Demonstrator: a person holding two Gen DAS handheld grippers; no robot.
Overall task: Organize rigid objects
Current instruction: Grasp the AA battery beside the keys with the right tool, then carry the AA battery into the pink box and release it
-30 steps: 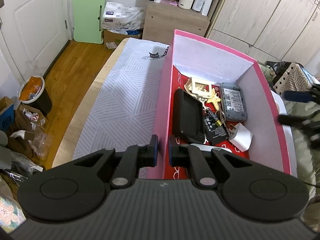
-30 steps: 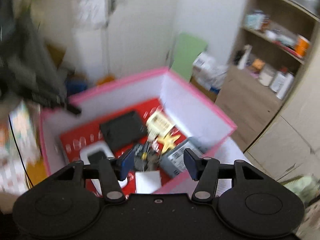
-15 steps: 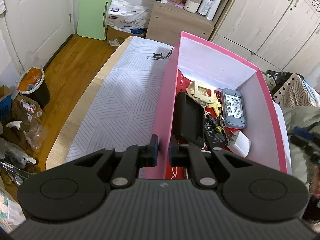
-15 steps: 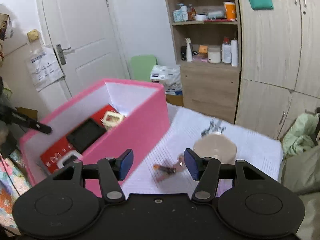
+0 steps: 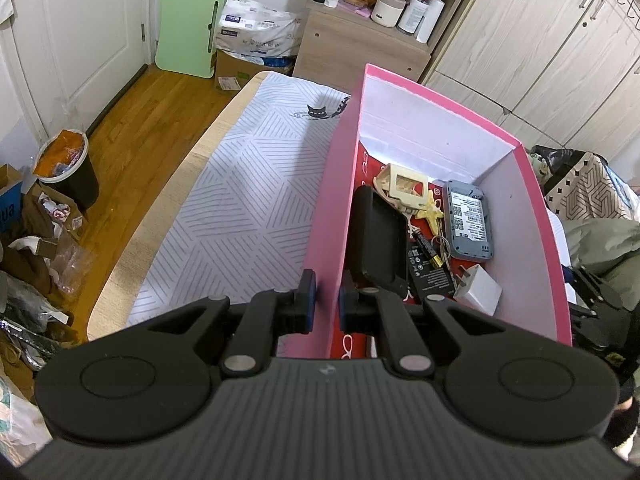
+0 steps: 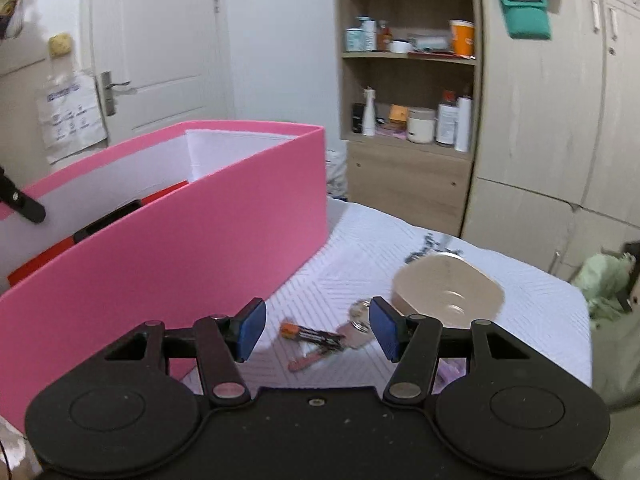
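Note:
My left gripper (image 5: pixel 325 300) is shut on the near left wall of the pink box (image 5: pixel 332 200). Inside the box lie a black case (image 5: pixel 378 236), a grey device (image 5: pixel 467 220), a battery (image 5: pixel 428 249), a white charger (image 5: pixel 480 290) and a beige holder (image 5: pixel 404 186). My right gripper (image 6: pixel 318 330) is open and empty, low over the white cloth beside the box (image 6: pixel 180 256). In front of it lie a battery (image 6: pixel 310 334), keys (image 6: pixel 356 326), a pink stick (image 6: pixel 306 362) and a beige bowl-like piece (image 6: pixel 446 298).
The striped cloth (image 5: pixel 248 196) covers the table left of the box. A shelf unit (image 6: pixel 408 92) and wardrobes (image 6: pixel 552 120) stand behind. A bin (image 5: pixel 68 164) and clutter sit on the wooden floor at left. Green fabric (image 6: pixel 608 284) lies at the table's right.
My right gripper has swung out of the box and down to the cloth on its right side, now facing the loose battery and keys. My left gripper has kept its grip on the box wall.

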